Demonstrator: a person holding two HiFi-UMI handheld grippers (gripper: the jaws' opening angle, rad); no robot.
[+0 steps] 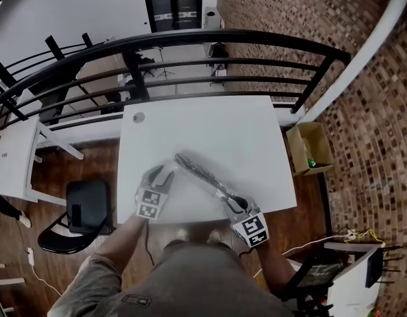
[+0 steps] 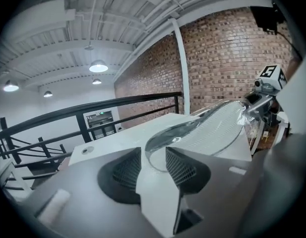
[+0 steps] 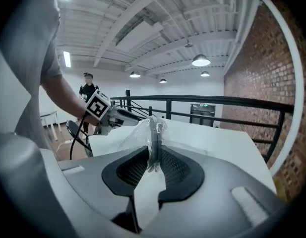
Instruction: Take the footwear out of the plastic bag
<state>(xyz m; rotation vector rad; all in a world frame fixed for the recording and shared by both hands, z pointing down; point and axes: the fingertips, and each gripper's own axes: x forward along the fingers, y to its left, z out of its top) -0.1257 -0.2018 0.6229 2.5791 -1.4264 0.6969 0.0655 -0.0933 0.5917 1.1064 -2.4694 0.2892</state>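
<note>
Right gripper [image 3: 153, 155] pinches the plastic bag [image 3: 138, 133] at one end, its jaws narrow on it. Left gripper [image 2: 153, 155] has its jaws apart, the bag's clear edge loose between them. Dark footwear [image 1: 200, 170] sits inside the bag, between both grippers, over the white table [image 1: 210, 124].

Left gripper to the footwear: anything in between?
Only the plastic bag: its clear film wraps the footwear, whose end sits between the left gripper's parted jaws. The right gripper pinches the bag's other end. Nothing else visible blocks it.
</note>
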